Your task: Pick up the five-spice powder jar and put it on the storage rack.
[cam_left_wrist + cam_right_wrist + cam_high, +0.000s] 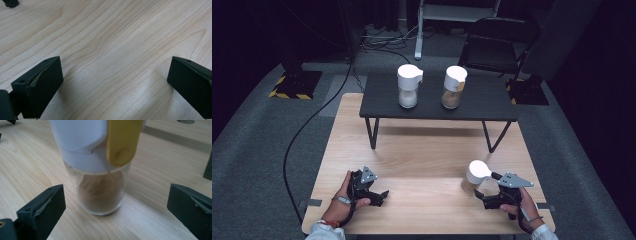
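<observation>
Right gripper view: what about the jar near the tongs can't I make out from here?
- Jar top: cut off by the upper edge in the right gripper view.
- Yellow tab: its upper end is cropped too.
- Brown contents: kind unclear; the glass blurs them.
- High view: the jar is too small for detail.
- Right tongs: open, jar between them, untouched.

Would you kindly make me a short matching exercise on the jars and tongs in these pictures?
Things:
1. jar with the yellow tab
2. jar with white contents
3. left tongs
4. right tongs

Places or states:
A. open over bare wood
B. on the dark raised table, at its left
C. open, the jar standing between the jaws
D. on the wooden table, in front of the right tongs

Pairs: 1-D, 2-B, 3-A, 4-C
</observation>
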